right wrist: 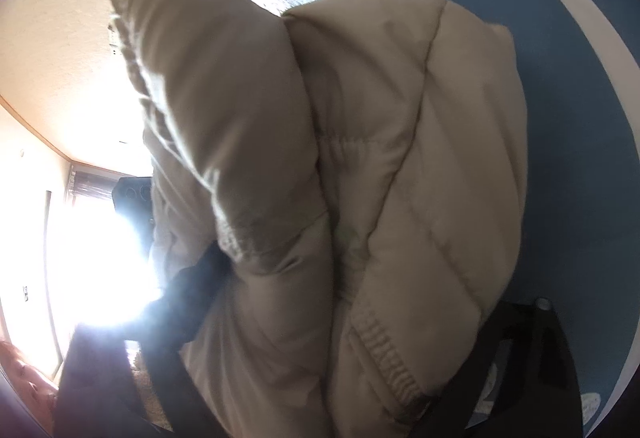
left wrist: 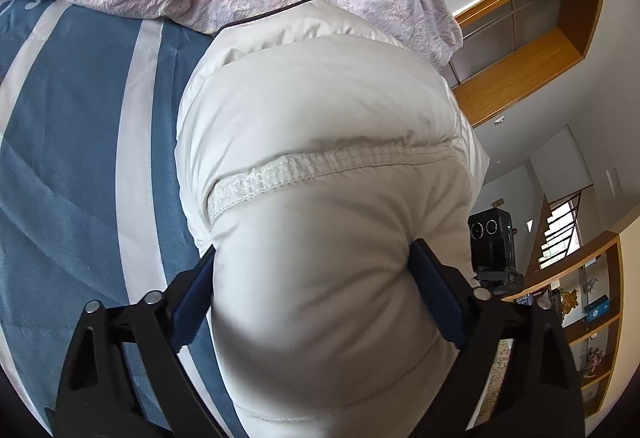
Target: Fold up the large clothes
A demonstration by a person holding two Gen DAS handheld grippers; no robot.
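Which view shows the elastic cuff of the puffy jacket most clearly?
The left wrist view: the jacket's stitched elastic cuff runs sharp and well lit across the frame. The right wrist view shows a cuff too, but blurred and dim against window glare.

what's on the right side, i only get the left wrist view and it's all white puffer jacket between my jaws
Observer: The right wrist view shows the right gripper with a thick fold of the same puffer jacket between its jaws.
Operator: is a sleeve loose over there
Observer: A padded piece with a gathered elastic edge stands up above the bulk, unsupported; I can't tell sleeve from hem.
Operator: what's under it on that side
Observer: The blue bedspread, with its white band curving past the jacket's far side.
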